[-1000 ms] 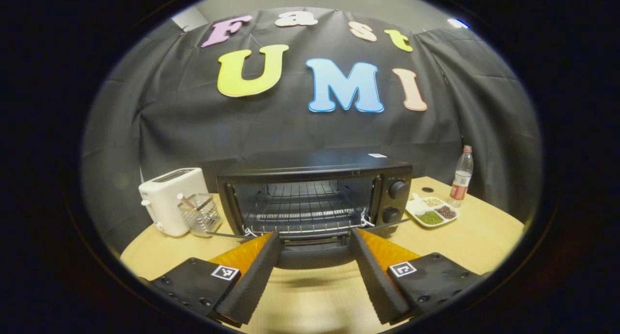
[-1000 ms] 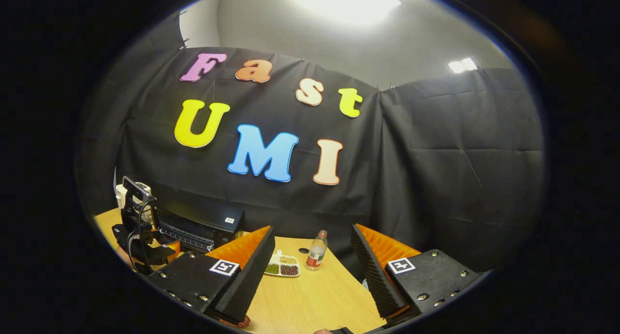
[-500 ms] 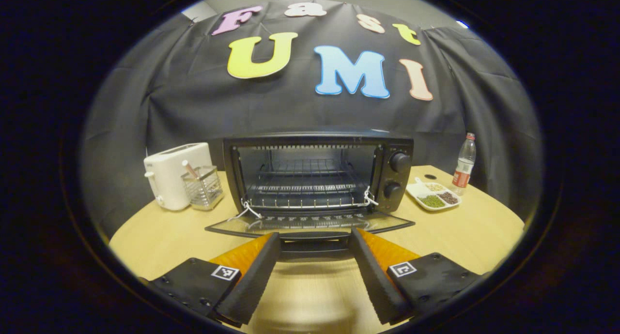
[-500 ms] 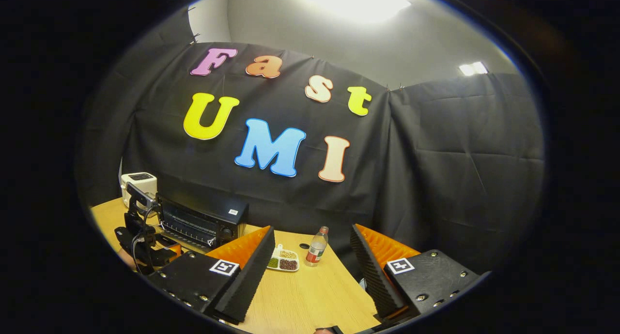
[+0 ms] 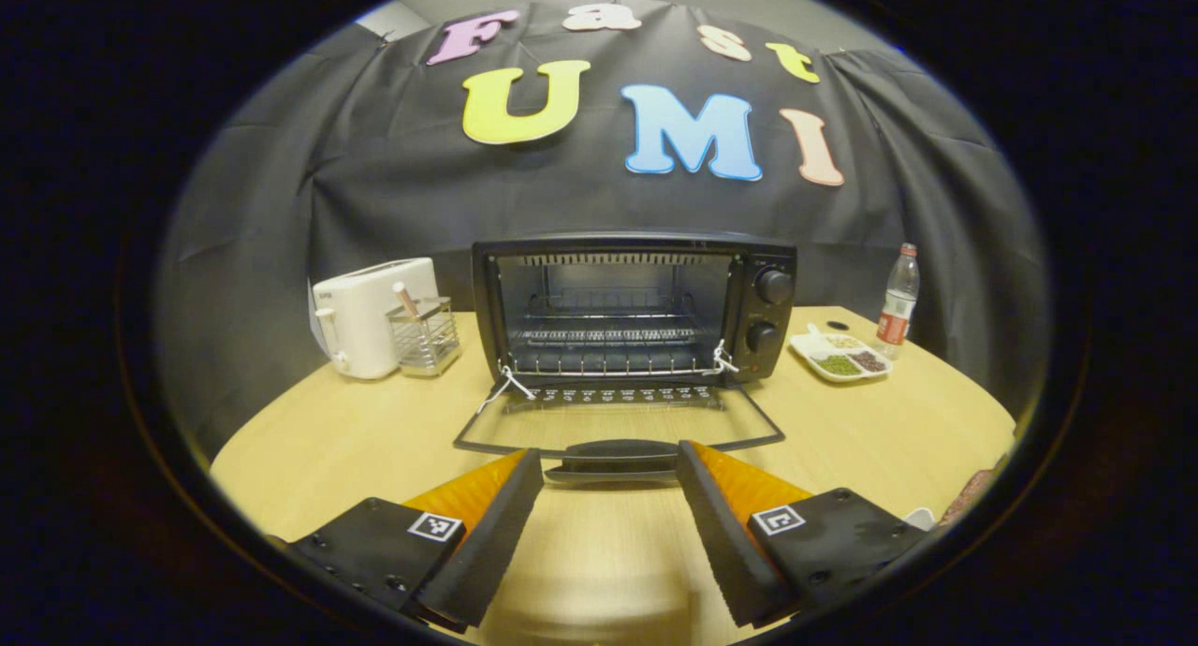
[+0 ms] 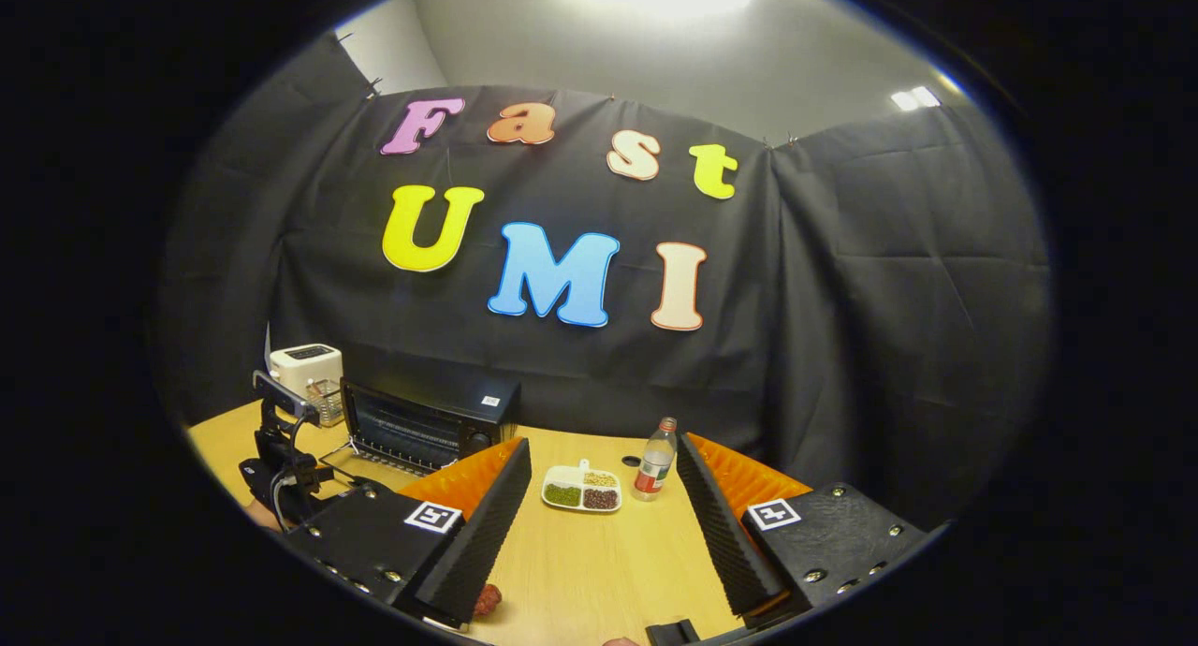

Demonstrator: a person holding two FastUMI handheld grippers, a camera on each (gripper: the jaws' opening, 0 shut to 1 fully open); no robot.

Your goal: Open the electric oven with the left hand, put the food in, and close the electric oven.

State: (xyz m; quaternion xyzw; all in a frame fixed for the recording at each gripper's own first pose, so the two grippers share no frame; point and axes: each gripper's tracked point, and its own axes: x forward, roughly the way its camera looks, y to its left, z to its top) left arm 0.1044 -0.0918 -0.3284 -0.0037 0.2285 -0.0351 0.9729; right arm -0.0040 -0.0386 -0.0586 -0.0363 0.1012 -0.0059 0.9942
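In the left gripper view, a white toaster (image 5: 372,315) and a clear wire-framed holder (image 5: 424,335) are seen at centre left on the round wooden counter (image 5: 356,440). At frame centre the black electric oven (image 5: 635,307) is shown with its glass door (image 5: 618,421) dropped flat. The left claw (image 5: 608,524) is held released just before the door handle, apart from it. At right stand a white divided dish (image 5: 839,357) and a plastic bottle (image 5: 897,297). In the right gripper view, the right claw (image 6: 599,524) is spread wide, grasping nothing.

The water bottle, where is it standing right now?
In the left gripper view the water bottle stands at the table's far right, just behind the divided snack dish, right of the oven.
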